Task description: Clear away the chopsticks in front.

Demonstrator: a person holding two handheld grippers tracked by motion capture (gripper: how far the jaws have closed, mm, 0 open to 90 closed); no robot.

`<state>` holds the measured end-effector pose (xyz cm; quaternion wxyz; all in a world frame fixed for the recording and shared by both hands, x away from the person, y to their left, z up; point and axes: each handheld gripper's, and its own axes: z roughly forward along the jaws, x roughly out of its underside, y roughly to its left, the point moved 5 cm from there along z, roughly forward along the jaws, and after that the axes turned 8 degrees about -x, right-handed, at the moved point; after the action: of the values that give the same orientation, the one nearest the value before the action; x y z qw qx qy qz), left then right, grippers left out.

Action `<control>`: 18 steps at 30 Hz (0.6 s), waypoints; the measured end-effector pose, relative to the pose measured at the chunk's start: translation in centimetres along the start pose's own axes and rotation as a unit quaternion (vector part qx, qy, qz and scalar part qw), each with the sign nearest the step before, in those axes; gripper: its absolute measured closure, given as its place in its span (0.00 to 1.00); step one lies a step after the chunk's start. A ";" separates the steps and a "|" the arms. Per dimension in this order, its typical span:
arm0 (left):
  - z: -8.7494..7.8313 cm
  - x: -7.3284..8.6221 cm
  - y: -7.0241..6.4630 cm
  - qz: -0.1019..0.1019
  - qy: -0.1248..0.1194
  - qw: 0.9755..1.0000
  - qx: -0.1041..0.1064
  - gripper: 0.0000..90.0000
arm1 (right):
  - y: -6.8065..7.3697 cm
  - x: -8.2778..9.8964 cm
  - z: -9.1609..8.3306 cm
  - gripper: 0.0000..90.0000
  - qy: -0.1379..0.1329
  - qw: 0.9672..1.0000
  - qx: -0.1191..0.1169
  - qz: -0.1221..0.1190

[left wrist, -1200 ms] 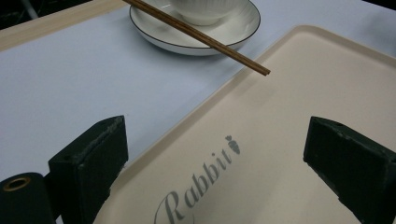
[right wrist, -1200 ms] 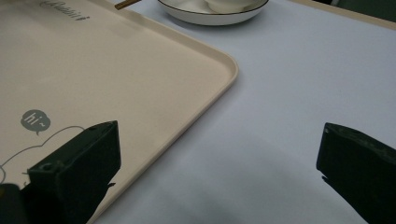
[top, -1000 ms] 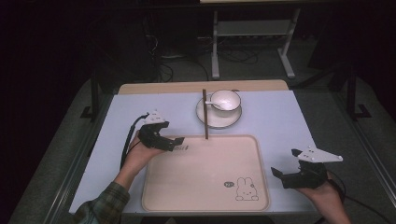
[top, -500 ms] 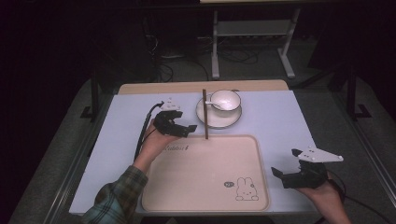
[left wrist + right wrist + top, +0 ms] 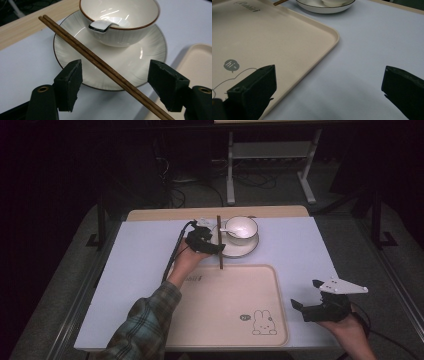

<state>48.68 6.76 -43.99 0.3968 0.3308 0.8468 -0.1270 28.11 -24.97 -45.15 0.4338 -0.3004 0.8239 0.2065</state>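
While the pair of brown chopsticks [image 5: 219, 242] lies side by side on the pale blue surface [image 5: 135, 270], its long axis runs almost straight away from the person in the high view. The far end is level with the white bowl [image 5: 242, 227], and the near end reaches to the far edge of the beige tray [image 5: 225, 320]. The sticks rest across the left rim of the white saucer [image 5: 239, 247] that carries the bowl. A white spoon [image 5: 101, 25] sits in the bowl.

In the left gripper view the chopsticks cross on a diagonal, from upper left down to lower right, passing between the two black jaws. The left hand-held gripper [image 5: 212, 245] has just been closing. Its jaws are part-way spread, with the sticks in the gap and neither pad pressing on them; a clear space shows on each side of the sticks.

The right hand-held gripper [image 5: 305, 307] hovers low near the tray's right front corner. Its jaws stand wide apart with nothing between them.
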 end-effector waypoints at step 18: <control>3.5 0.0 0.5 -0.008 0.041 0.999 -0.032 0.54 | -0.1 0.1 -0.1 0.00 -0.004 1.000 -0.004 0.005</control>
<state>51.03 5.45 -46.27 0.3706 0.3159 0.8688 -0.0894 28.06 -25.13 -45.20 0.4346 -0.2969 0.8231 0.2133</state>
